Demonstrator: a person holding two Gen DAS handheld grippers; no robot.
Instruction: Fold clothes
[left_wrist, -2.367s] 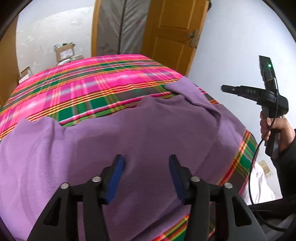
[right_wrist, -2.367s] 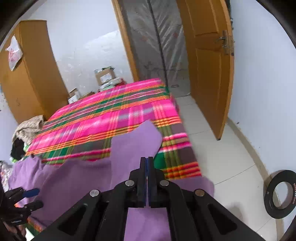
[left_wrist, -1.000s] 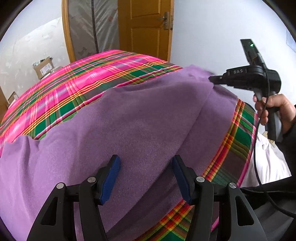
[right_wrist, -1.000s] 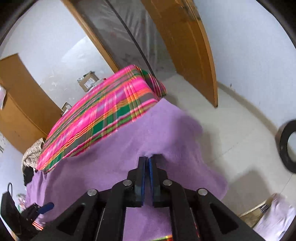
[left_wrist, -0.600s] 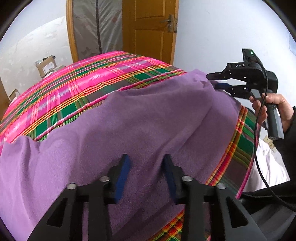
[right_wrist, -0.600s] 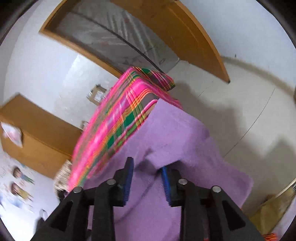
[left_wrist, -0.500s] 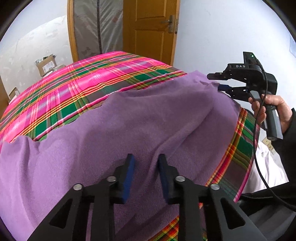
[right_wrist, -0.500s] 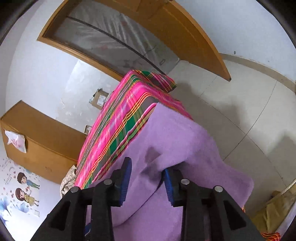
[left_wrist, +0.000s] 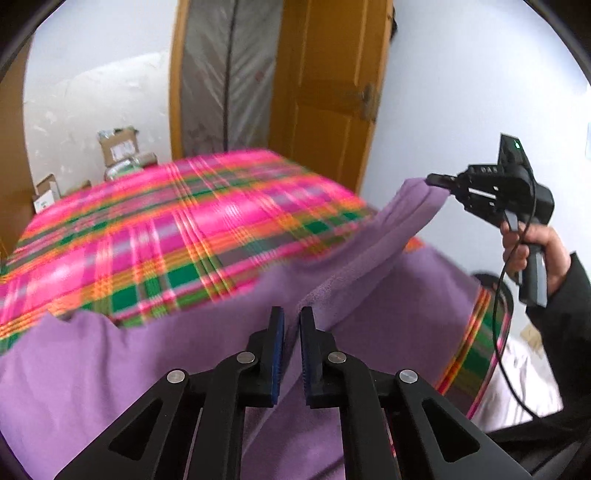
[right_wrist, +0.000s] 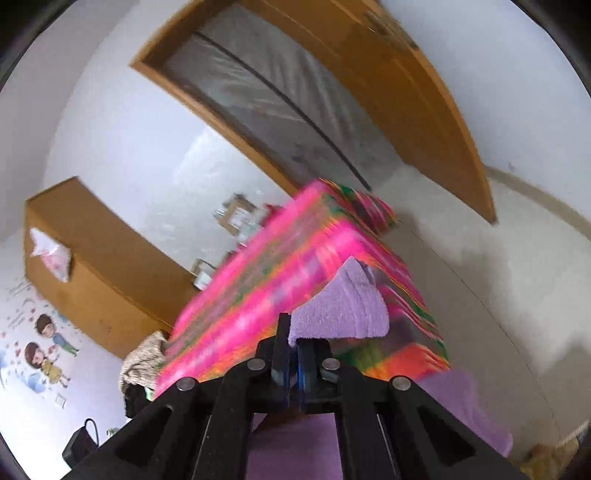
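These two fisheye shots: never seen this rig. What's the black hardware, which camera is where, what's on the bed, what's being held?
No robot arm here: a person carries a hand-held gripper in each hand, each with a camera looking along its two fingers. The left-wrist view shows the left hand-held gripper nearly closed on a fold of the purple garment, which lies on the pink plaid bedspread. The right hand-held gripper appears there too, lifting a garment corner. The right-wrist view shows its own fingers pinching that purple corner. Both views are motion-blurred.
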